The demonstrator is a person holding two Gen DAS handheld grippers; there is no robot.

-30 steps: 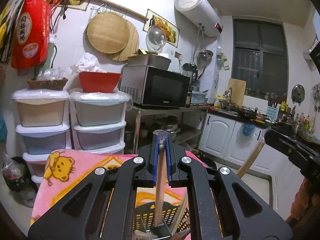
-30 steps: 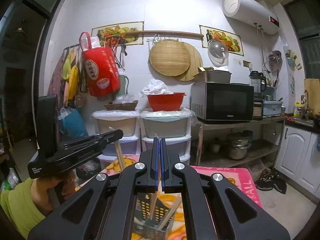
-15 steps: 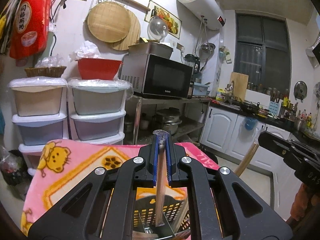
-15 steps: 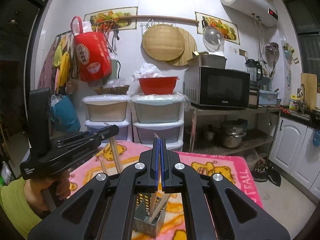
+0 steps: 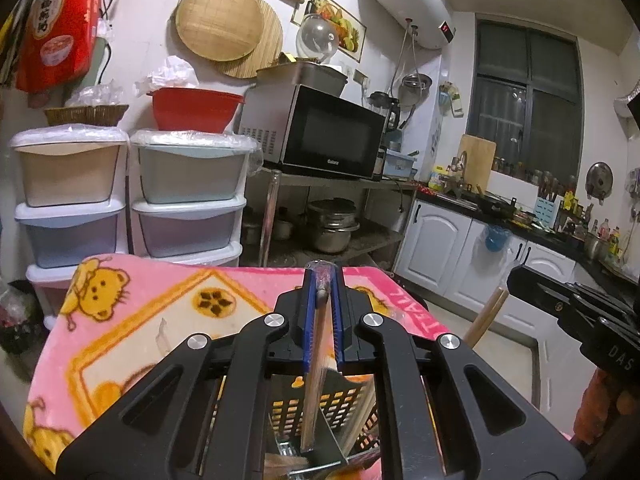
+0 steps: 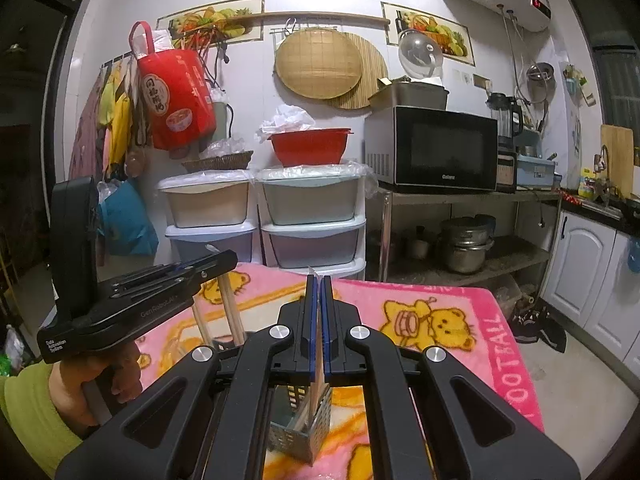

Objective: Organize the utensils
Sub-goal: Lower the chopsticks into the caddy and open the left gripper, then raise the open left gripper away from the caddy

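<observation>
My left gripper is shut on a wooden chopstick in a clear wrapper. Its lower end hangs in a perforated metal utensil holder on the pink bear blanket. My right gripper is shut on another wooden chopstick that reaches down into the same holder. The left gripper also shows at the left of the right wrist view, with its chopstick hanging below. The right gripper body and its chopstick show at the right of the left wrist view.
Stacked plastic drawers with a red bowl stand behind the table. A microwave sits on a metal rack with pots. White cabinets and a crowded counter run along the right.
Both grippers have tilted or lifted, so more of the pink blanket shows and the holder sits lower in both views. Both chopsticks stay gripped.
</observation>
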